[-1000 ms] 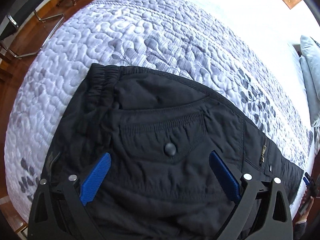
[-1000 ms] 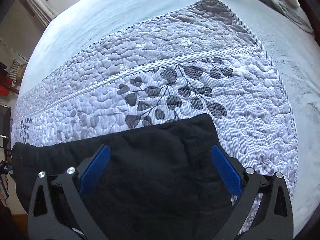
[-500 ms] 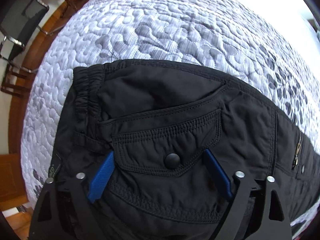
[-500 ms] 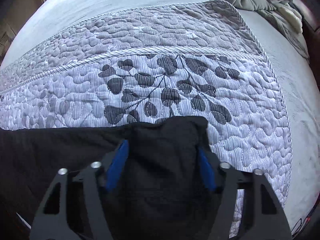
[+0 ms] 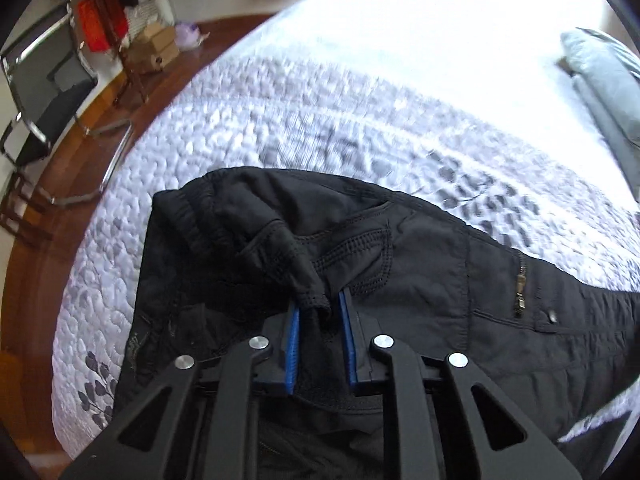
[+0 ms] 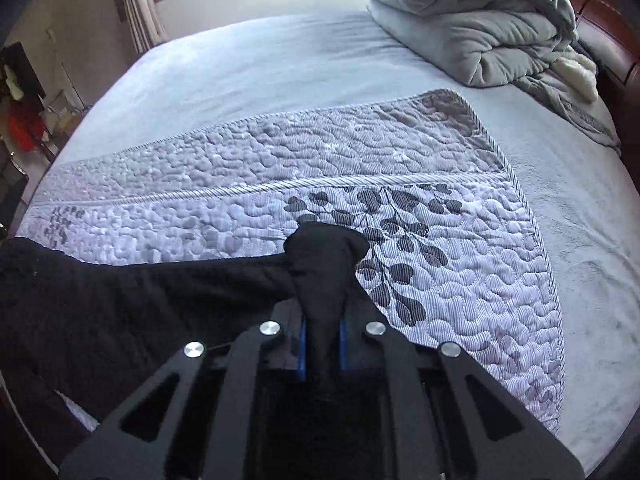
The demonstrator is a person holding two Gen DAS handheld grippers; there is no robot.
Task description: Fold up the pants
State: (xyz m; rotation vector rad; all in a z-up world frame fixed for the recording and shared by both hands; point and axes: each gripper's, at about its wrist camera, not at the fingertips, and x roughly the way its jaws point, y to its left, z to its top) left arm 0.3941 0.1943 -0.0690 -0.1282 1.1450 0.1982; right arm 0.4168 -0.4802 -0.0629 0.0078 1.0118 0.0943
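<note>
Black pants (image 5: 420, 264) lie across a quilted grey-white bedspread (image 5: 320, 120). In the left wrist view my left gripper (image 5: 319, 308) is shut on a bunched fold at the back pocket flap, near the elastic waistband (image 5: 188, 208); a zip pocket (image 5: 520, 292) shows to the right. In the right wrist view my right gripper (image 6: 322, 320) is shut on the bunched leg end of the pants (image 6: 324, 256), lifted a little above the bedspread (image 6: 440, 280). The rest of the leg (image 6: 120, 300) trails left.
A folded grey duvet (image 6: 480, 28) sits at the bed's far right, with a pillow (image 5: 600, 80) seen in the left view. A metal chair (image 5: 52, 92), boxes (image 5: 154, 48) and wooden floor lie left of the bed. The bedspread's corded edge (image 6: 532, 220) borders a plain blue sheet (image 6: 280, 64).
Both grippers closed from wide open onto the pants fabric. Each now pinches a bunched fold and has lifted it slightly; the views have pulled back from the bed.
</note>
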